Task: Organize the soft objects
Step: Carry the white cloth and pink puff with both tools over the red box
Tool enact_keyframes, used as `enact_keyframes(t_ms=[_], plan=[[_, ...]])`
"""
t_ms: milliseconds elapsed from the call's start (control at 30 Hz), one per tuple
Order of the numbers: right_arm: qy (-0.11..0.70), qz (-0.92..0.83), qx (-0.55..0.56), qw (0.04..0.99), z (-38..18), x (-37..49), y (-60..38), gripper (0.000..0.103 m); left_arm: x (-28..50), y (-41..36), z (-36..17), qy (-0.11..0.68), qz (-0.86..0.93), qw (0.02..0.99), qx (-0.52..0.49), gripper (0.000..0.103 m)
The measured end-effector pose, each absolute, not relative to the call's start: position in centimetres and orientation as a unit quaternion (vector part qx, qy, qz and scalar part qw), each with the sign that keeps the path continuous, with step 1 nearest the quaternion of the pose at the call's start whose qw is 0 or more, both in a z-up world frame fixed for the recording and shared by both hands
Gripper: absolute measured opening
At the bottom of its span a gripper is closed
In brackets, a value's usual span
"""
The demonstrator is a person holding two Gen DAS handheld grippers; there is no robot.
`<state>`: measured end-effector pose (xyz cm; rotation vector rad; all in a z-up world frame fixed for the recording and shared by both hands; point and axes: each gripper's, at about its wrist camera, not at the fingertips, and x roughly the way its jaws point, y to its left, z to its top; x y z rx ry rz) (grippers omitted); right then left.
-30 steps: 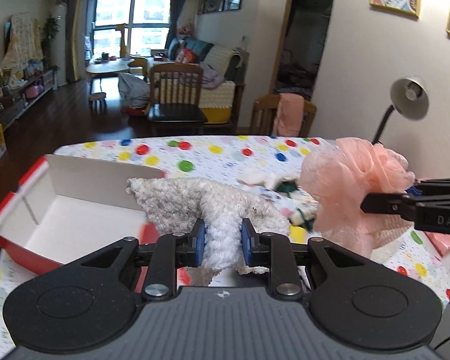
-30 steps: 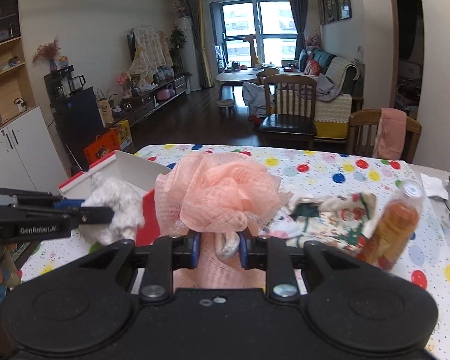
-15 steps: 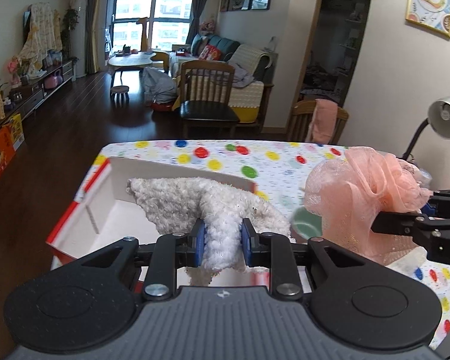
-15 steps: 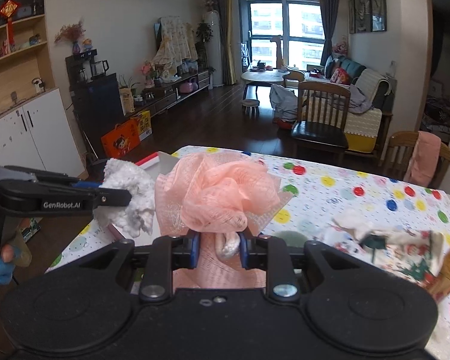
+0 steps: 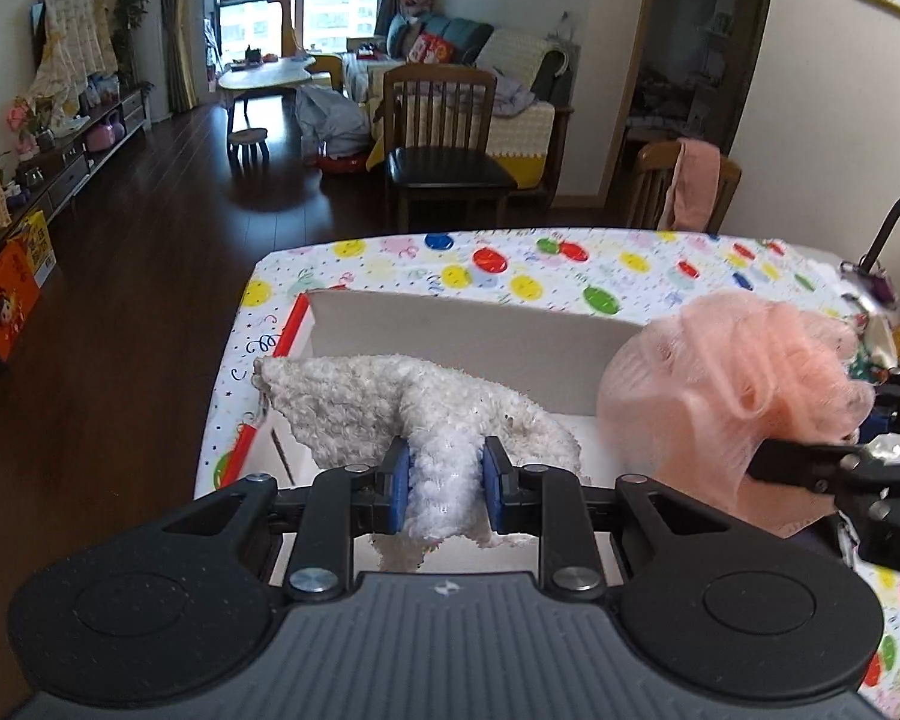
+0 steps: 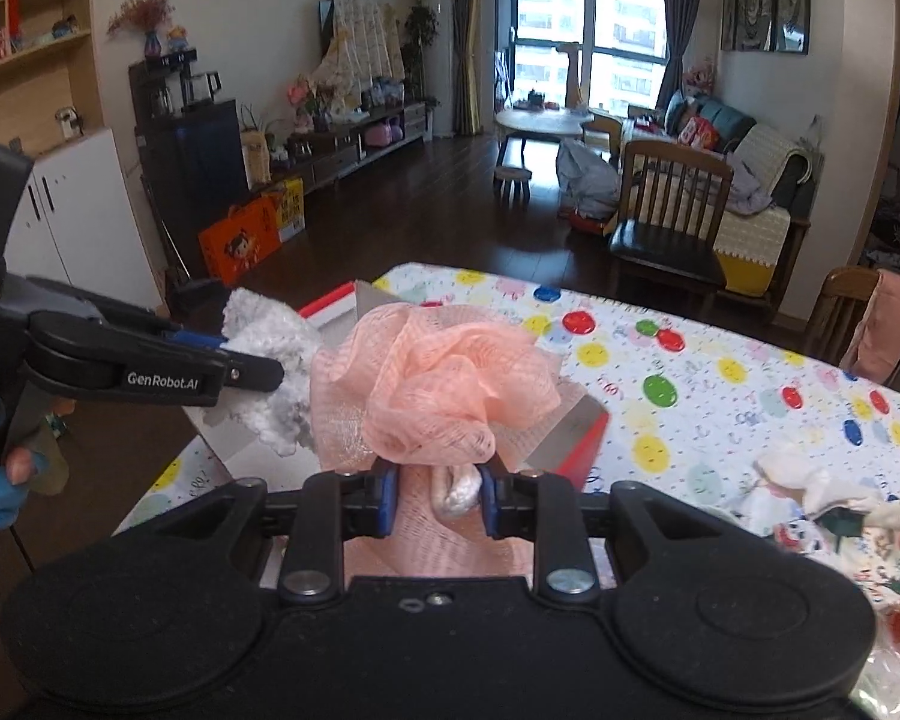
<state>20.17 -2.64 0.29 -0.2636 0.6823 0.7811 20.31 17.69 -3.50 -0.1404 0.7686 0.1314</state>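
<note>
Left hand-held gripper (image 5: 444,474) clamps fluffy white cloth (image 5: 414,408), right hand-held gripper (image 6: 437,495) clamps frilly pink mesh pouf (image 6: 432,396) w/ cord.

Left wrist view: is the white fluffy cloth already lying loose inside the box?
No: the left gripper is clamped on the white fluffy cloth above the box.

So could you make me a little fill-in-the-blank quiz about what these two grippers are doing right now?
1. The left gripper is shut on a fluffy ____ cloth.
2. The right gripper holds a mesh bath pouf coloured ____.
3. Both soft things hang over an open box whose inside is ____.
4. The tablecloth is patterned with coloured ____.

Missing words: white; pink; white; dots
</note>
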Motion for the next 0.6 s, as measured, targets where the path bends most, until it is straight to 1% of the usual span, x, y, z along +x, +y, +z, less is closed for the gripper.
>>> enact_keyframes(t_ms=[233, 600], plan=[[0.362, 0.354, -0.149, 0.849, -2.9, 21.7, 1.2, 0.026, 24.0, 20.4, -5.7, 0.400, 0.053, 0.913, -0.062, 0.024], [0.398, 0.355, -0.236, 0.812, -7.3, 22.7, 5.1, 0.026, 30.0, 21.5, -9.9, 0.446, 0.038, 0.893, -0.039, 0.024]])
